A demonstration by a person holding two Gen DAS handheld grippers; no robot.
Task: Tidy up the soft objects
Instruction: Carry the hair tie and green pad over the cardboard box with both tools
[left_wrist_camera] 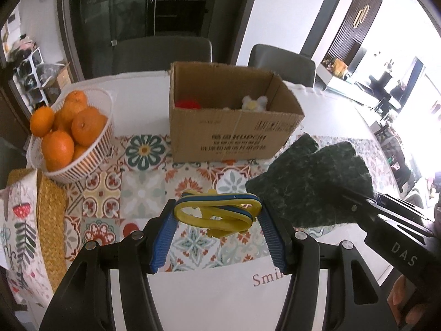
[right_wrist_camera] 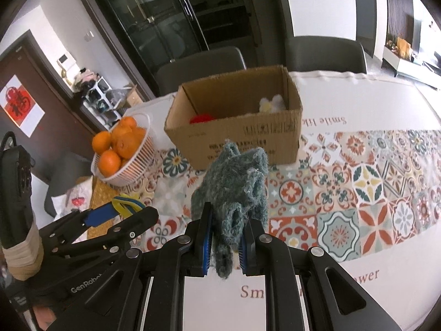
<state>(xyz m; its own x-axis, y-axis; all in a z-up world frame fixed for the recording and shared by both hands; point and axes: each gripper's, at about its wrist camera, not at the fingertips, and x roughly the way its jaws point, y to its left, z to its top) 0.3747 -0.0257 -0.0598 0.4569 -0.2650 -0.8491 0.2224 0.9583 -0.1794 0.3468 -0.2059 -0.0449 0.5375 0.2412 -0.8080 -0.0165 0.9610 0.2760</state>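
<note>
My left gripper (left_wrist_camera: 217, 215) is shut on a yellow and blue rubber toy (left_wrist_camera: 220, 212), which spans the gap between its blue pads above the patterned tablecloth. My right gripper (right_wrist_camera: 225, 234) is shut on a dark green fuzzy cloth (right_wrist_camera: 234, 190), which sticks up between its fingers; the same cloth (left_wrist_camera: 311, 182) shows at the right of the left wrist view. Beyond both stands an open cardboard box (left_wrist_camera: 234, 135) (right_wrist_camera: 237, 132) holding a red soft thing (left_wrist_camera: 187, 104) and a white and yellow plush (left_wrist_camera: 255, 103).
A white basket of oranges (left_wrist_camera: 93, 149) (right_wrist_camera: 132, 165) sits left of the box. A woven mat (left_wrist_camera: 51, 220) and a printed cloth (left_wrist_camera: 19, 234) lie at the table's left edge. Two grey chairs (left_wrist_camera: 162, 52) stand behind the table.
</note>
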